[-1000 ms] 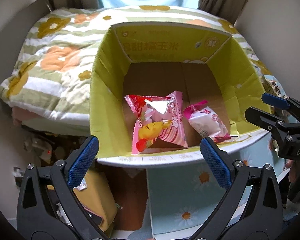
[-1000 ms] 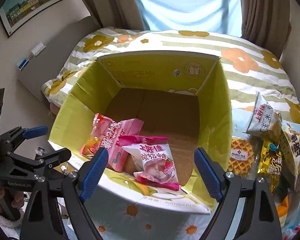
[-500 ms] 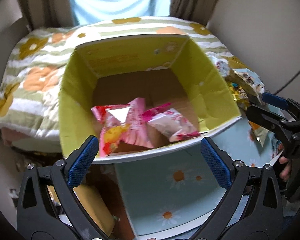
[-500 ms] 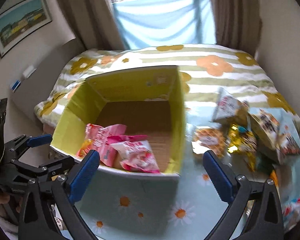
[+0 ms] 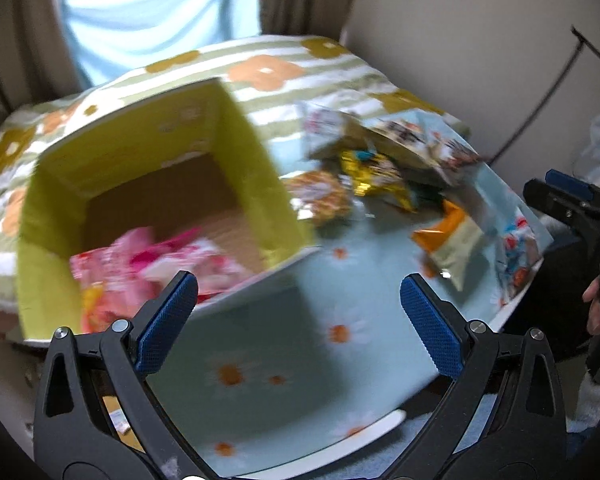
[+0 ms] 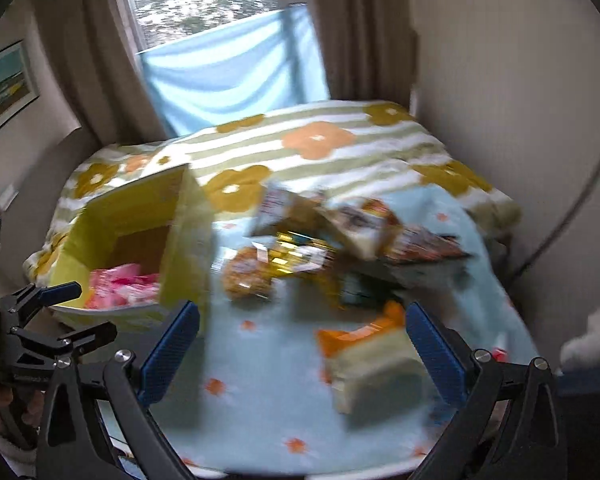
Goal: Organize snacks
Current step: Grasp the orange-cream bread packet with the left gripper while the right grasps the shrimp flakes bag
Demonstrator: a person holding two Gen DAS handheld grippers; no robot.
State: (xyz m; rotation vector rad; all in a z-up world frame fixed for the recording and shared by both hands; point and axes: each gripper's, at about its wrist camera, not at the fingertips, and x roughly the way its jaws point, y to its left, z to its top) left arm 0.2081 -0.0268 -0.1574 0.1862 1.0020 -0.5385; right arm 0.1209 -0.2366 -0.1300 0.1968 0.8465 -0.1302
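A yellow cardboard box [image 5: 260, 168] stands open on the left of a daisy-print blue cloth [image 5: 300, 360] and holds pink snack packets [image 5: 148, 264]. It also shows in the right wrist view [image 6: 184, 236] with the pink packets [image 6: 120, 286]. A pile of loose snack packets [image 5: 388, 160] lies to its right, with an orange-and-white packet [image 6: 372, 356] nearest. My left gripper [image 5: 298, 320] is open and empty above the cloth in front of the box. My right gripper [image 6: 302, 346] is open and empty, just in front of the orange-and-white packet. Both views are motion-blurred.
A flowered striped blanket [image 6: 320, 148] covers the bed behind the cloth. Curtains and a window [image 6: 204, 0] stand at the back, a wall [image 5: 480, 60] on the right. The cloth's front edge drops off near the grippers.
Both grippers have swung right, away from the box opening toward the loose snack pile. Both stay open and empty. The pink packets remain in the box.
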